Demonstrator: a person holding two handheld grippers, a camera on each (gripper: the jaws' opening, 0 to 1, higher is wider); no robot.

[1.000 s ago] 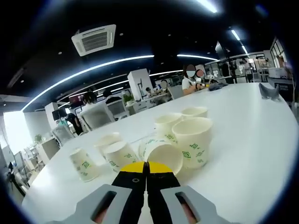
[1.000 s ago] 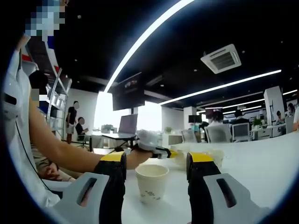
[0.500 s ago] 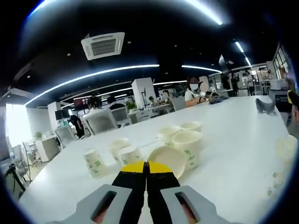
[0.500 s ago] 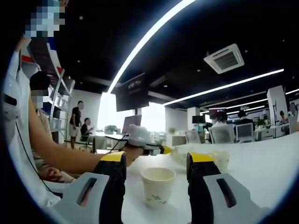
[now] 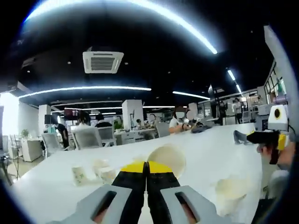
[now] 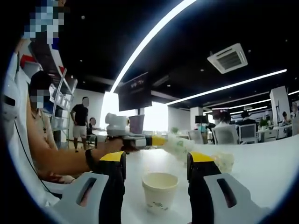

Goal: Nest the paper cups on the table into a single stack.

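White tabletop (image 6: 261, 172): your right claw (image 6: 156, 163) is open around an upright cup (image 6: 160, 191) at lower centre; your left claw (image 5: 146, 169), closed, seemingly pinches a lifted cup (image 5: 167, 159). Lower it squarely.

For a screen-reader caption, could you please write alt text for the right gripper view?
An upright paper cup stands on the white table between the open right gripper's jaws. Beyond it, the left gripper holds another cup above the table.
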